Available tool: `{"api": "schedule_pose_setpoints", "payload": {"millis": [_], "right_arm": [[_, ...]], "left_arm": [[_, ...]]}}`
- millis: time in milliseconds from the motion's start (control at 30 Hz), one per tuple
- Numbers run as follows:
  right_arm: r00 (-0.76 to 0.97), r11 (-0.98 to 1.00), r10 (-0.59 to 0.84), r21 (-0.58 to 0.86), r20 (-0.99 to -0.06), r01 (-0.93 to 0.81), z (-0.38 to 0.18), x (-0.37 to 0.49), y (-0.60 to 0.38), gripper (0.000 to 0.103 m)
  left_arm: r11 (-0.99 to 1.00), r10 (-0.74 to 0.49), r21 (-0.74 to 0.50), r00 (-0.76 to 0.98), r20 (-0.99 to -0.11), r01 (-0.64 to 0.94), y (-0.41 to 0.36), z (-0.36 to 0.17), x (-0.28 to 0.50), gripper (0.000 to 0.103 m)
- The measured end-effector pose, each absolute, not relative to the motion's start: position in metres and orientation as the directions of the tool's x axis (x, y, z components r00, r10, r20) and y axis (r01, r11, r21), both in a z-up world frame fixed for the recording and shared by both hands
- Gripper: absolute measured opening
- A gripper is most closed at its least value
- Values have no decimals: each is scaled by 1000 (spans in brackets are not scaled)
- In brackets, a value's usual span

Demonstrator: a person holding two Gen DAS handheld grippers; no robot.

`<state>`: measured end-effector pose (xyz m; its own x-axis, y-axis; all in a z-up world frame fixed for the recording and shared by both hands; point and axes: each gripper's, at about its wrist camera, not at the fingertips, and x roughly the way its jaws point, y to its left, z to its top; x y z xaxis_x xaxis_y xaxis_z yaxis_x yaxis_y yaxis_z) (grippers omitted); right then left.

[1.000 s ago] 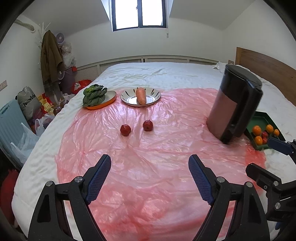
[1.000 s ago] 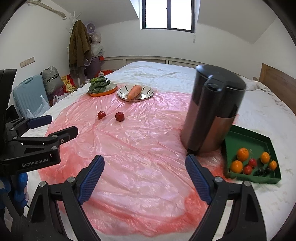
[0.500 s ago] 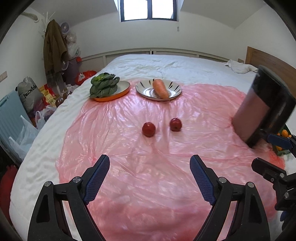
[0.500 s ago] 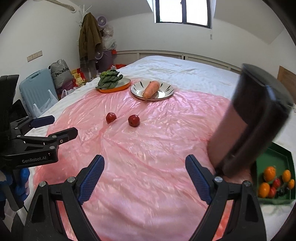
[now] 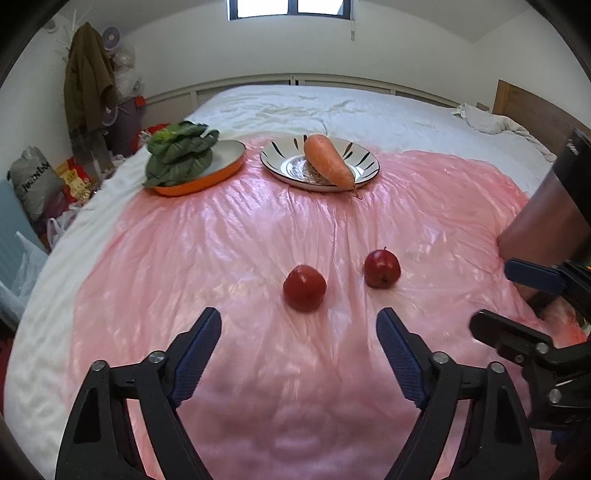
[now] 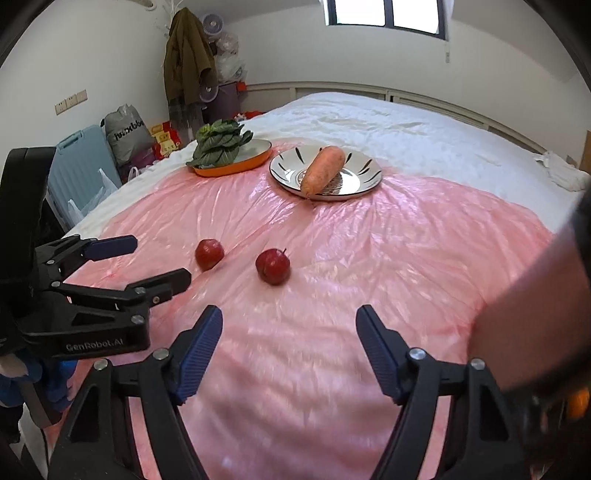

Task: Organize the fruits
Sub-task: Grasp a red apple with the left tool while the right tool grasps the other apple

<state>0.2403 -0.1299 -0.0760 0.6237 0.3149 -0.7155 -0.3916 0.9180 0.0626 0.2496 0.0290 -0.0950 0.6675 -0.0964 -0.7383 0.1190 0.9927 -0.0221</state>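
Surface: a wide bed [image 5: 332, 107] under a white cover, with a crinkled pink plastic sheet [image 5: 258, 236] spread over the near half.
Fruit: two small red apples lie on the pink sheet, close together but not touching; the left apple [image 5: 304, 288] sits just ahead of the left gripper, the right apple [image 5: 382, 268] with its stem up lies a little farther off.
Left gripper [image 5: 299, 332]: jaws apart and closing right now, nothing between the blue pads, the left apple just beyond the tips.
Right gripper [image 6: 289, 325]: jaws spread wide, nothing in them, hanging over bare pink sheet with the stemmed apple ahead of the tips.
Far end of the sheet: an orange dish [image 5: 221, 166] heaped with leafy greens [image 5: 179, 157], and beside it a striped white plate [image 5: 365, 168] with a carrot [image 5: 327, 160] lying across it.
Right edge: a tall dark can [image 5: 546, 221], blurred, standing on the sheet close to the right gripper.
Room: white walls, a window [image 6: 384, 14] high on the far wall, a wooden headboard [image 5: 535, 110] at right.
Left corner: an olive coat [image 6: 188, 62] hanging on a rack, small fans, a grey bag [image 6: 127, 133], a pale blue suitcase [image 6: 79, 166] and plastic bags on the floor.
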Motion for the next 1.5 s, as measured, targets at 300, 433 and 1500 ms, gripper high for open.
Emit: {"api": "schedule_pose_setpoints", "payload": {"millis": [300,433,1500], "right_arm": [[566,897,356,102,-743,-430,-100,290,-115,103],[543,891,381,142,-748,-431,-106,302,-111,103],[454,872,437,242,-776,-425,-132,331,-90,61]], "left_arm": [[988,-110,-13,631,-768,157,27,-121,282,54],[984,-125,-16,628,-768,176,26,-126,287,51],[956,-220,-53,589,-778,288,29,-132,302,29]]}}
